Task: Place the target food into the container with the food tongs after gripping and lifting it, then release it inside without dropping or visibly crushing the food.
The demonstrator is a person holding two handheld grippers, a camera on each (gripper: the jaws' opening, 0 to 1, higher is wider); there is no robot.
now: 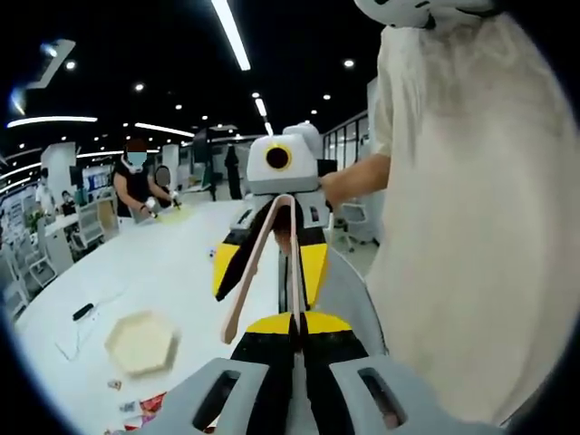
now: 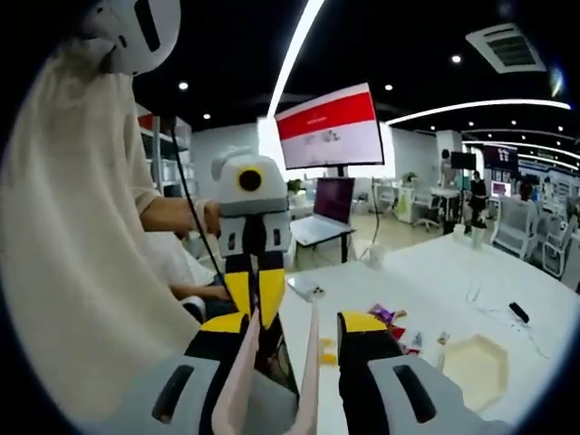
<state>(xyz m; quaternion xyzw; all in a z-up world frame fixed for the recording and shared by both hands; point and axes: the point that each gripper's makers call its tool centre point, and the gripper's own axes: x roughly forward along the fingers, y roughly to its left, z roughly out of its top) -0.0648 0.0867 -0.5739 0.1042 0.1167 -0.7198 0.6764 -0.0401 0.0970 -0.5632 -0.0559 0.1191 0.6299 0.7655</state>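
Note:
Beige food tongs (image 1: 272,245) stretch between my two grippers above the white table (image 1: 163,272). My left gripper (image 1: 295,337) is shut on the tip of one tong arm; the other arm splays free to the left. In the right gripper view the tongs (image 2: 313,362) rise between the spread jaws of my right gripper (image 2: 290,340), which stands open around them. A beige hexagonal container (image 1: 142,343) lies on the table, also visible as the container (image 2: 476,362). Wrapped snacks (image 1: 149,403) lie near it; I see the same snacks (image 2: 390,317) from the other side.
A person in a cream shirt (image 1: 471,227) stands close, holding both grippers. A small black object (image 1: 82,311) with a cable lies on the table. Other people work at a far bench (image 1: 136,181). A laptop (image 2: 331,204) and a red-and-white screen (image 2: 328,127) stand beyond.

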